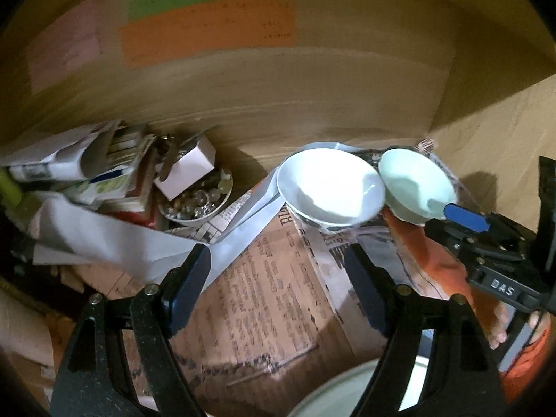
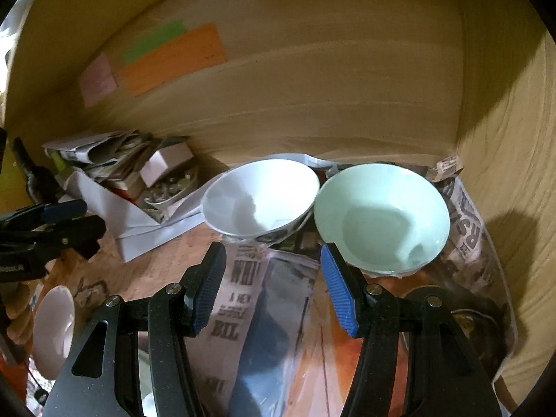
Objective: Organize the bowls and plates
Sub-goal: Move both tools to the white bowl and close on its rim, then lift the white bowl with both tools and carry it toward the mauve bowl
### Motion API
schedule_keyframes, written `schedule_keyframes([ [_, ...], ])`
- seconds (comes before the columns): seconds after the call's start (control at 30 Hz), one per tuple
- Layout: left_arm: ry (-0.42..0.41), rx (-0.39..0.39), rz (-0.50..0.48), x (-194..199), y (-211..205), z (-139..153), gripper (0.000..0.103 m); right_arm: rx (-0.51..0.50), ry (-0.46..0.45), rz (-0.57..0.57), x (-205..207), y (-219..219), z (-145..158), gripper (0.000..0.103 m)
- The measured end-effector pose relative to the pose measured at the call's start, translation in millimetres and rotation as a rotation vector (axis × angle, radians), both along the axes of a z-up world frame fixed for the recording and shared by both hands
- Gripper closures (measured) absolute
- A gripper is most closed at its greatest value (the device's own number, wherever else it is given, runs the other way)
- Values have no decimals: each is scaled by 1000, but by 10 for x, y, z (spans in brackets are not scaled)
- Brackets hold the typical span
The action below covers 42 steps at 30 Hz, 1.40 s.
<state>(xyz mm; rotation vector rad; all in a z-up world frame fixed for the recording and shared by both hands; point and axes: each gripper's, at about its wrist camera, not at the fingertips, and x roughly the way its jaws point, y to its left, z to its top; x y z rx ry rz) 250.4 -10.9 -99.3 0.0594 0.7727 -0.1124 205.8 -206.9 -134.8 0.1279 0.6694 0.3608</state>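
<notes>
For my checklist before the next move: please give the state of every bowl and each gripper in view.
white bowl: upright, empty, on newspaper
pale green bowl: upright, empty, rim beside the white bowl's
small dish: holds glassy beads
left gripper: open, holds nothing
right gripper: open, holds nothing

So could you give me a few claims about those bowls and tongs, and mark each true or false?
1. The white ceramic bowl and the pale green ceramic bowl sit side by side. True.
2. Both bowls are full of soup. False: both look empty.
3. The right tongs clamp the green bowl. False: their jaws stand open with nothing between them.
4. Printed newspaper lies under the bowls. True.
5. The left tongs are holding a plate. False: they are open and hold nothing.
</notes>
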Motion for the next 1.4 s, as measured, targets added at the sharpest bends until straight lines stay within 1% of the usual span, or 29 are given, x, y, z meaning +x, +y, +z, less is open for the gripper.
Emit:
schedule_keyframes([
  [0.13, 43, 10, -12, 283, -63, -100, 25, 6, 19, 5, 109, -16, -53, 50],
  [0.2, 60, 13, -20, 408, -113, -151, 30, 12, 23, 8, 141, -21, -65, 50],
  [0.27, 84, 24, -30, 545, -169, -211, 40, 22, 30, 14, 171, -26, -94, 50],
  [0.3, 97, 28, -32, 608, -189, -245, 43, 26, 34, 17, 187, -26, -109, 50],
  [0.4, 144, 25, -31, 778, -219, -360, 48, 32, 47, 28, 210, -16, -154, 50],
  [0.43, 156, 19, -30, 813, -219, -388, 51, 31, 48, 29, 210, -12, -169, 50],
  [0.47, 178, 5, -30, 874, -216, -428, 56, 30, 49, 31, 214, -8, -182, 50],
  [0.5, 194, -5, -33, 914, -217, -454, 60, 28, 50, 33, 214, -4, -192, 50],
  [0.57, 216, -37, -37, 988, -205, -496, 61, 25, 56, 36, 222, 1, -219, 50],
  [0.73, 230, -42, -42, 1073, -231, -563, 64, 22, 70, 42, 234, 12, -274, 50],
  [0.8, 247, -45, -53, 1100, -254, -610, 71, 21, 76, 43, 247, 15, -294, 50],
  [0.87, 259, -41, -66, 1120, -289, -642, 75, 15, 80, 43, 256, 18, -314, 50],
  [0.97, 247, -6, -64, 1135, -358, -667, 76, 7, 87, 41, 281, 35, -342, 50],
  [1.13, 248, 32, -70, 1108, -360, -704, 82, -10, 87, 38, 271, 47, -355, 50],
  [1.23, 253, 47, -75, 1012, -321, -700, 84, -27, 85, 39, 261, 82, -361, 50],
  [1.4, 270, 70, -100, 792, -283, -698, 84, -37, 97, 51, 260, 134, -380, 50],
])
